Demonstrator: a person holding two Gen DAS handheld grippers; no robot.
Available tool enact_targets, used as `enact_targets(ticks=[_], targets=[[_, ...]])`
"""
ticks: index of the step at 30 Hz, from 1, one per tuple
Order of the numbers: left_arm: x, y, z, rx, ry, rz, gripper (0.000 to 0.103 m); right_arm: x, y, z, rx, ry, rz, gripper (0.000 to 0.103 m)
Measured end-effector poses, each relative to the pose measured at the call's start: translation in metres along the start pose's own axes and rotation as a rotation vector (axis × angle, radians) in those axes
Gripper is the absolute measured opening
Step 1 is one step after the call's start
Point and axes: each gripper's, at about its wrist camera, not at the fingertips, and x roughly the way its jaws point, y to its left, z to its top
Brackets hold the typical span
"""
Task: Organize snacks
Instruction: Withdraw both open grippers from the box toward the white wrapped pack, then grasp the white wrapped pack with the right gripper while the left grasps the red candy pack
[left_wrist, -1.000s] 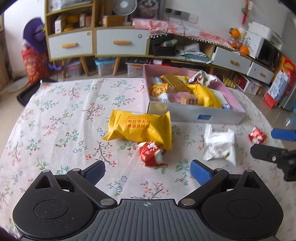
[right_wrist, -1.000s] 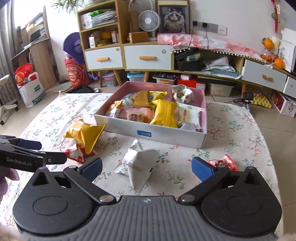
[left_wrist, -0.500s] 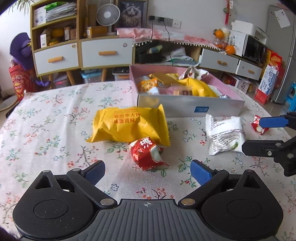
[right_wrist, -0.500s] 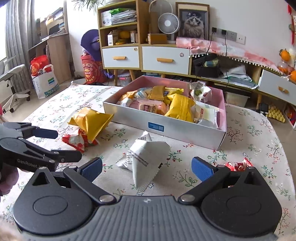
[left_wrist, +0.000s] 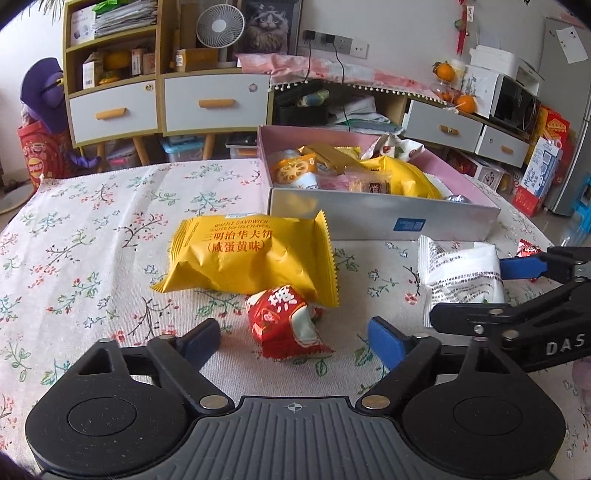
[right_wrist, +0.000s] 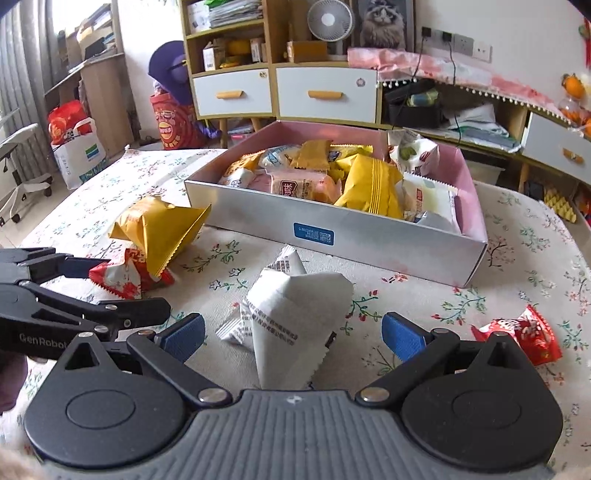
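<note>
Both grippers are held with jaws spread wide, nothing gripped: the left gripper (left_wrist: 293, 341) is lowered around the red packet (left_wrist: 284, 321), the right gripper (right_wrist: 291, 334) around the white packet (right_wrist: 291, 321). A floral cloth (left_wrist: 92, 258) is spread beneath everything. The box (right_wrist: 332, 236), filled with snacks, is taken as landmark. The yellow packet (left_wrist: 251, 258) is seen just before its left corner, with the red packet touching that packet's near edge. The white packet is laid before the box front. A second red packet (right_wrist: 524, 332) is seen before the box's right corner.
</note>
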Motion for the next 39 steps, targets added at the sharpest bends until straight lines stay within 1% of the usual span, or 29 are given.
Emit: enact_targets(ticks=[2,4,5,7,8,9,10,12,16,18,21,25,29,33,39], targets=[[0.001,-0.001,0.001,0.002,-0.005,0.014,0.076,0.002,0.0,0.002,0.017,0.008,-0.004,0.098],[0.002,-0.002,0.002,0.0,-0.009,0.022,0.063,0.003,0.0,0.003,0.025,0.011,-0.008,0.094],[0.002,-0.002,0.003,-0.005,-0.01,0.022,0.06,0.003,-0.001,0.003,0.029,0.011,-0.011,0.091],[0.001,-0.001,0.004,-0.014,-0.009,0.019,0.051,0.004,0.0,0.004,0.034,0.014,-0.01,0.086],[0.001,-0.001,0.005,-0.016,-0.006,0.014,0.05,0.004,0.0,0.005,0.035,0.015,-0.007,0.082],[0.001,-0.001,0.005,-0.017,-0.003,0.011,0.047,0.004,0.001,0.005,0.035,0.016,-0.005,0.079],[0.001,-0.001,0.006,-0.02,-0.001,0.008,0.042,0.004,0.001,0.006,0.034,0.016,-0.005,0.077],[0.001,-0.001,0.007,-0.028,0.005,-0.001,0.038,0.003,0.002,0.007,0.032,0.01,-0.005,0.072],[0.0,-0.002,0.008,-0.023,0.008,-0.004,0.036,0.002,0.002,0.009,0.043,0.005,-0.003,0.067],[-0.001,-0.003,0.009,-0.017,0.01,-0.005,0.035,0.001,0.001,0.01,0.049,0.005,-0.003,0.061],[-0.002,-0.005,0.01,-0.014,0.01,-0.005,0.032,0.001,0.0,0.011,0.059,0.003,-0.006,0.057],[-0.003,-0.006,0.011,-0.014,0.012,-0.009,0.029,0.001,-0.001,0.012,0.069,0.002,-0.007,0.055],[-0.003,-0.008,0.012,-0.016,0.014,-0.012,0.029,0.0,-0.002,0.013,0.072,0.0,-0.01,0.048],[-0.004,-0.009,0.013,-0.022,0.017,-0.029,0.029,-0.003,-0.005,0.015,0.092,-0.009,-0.014,0.048],[-0.009,-0.019,0.015,-0.004,0.015,-0.068,0.028,-0.008,-0.01,0.022,0.129,-0.01,-0.013,0.047]])
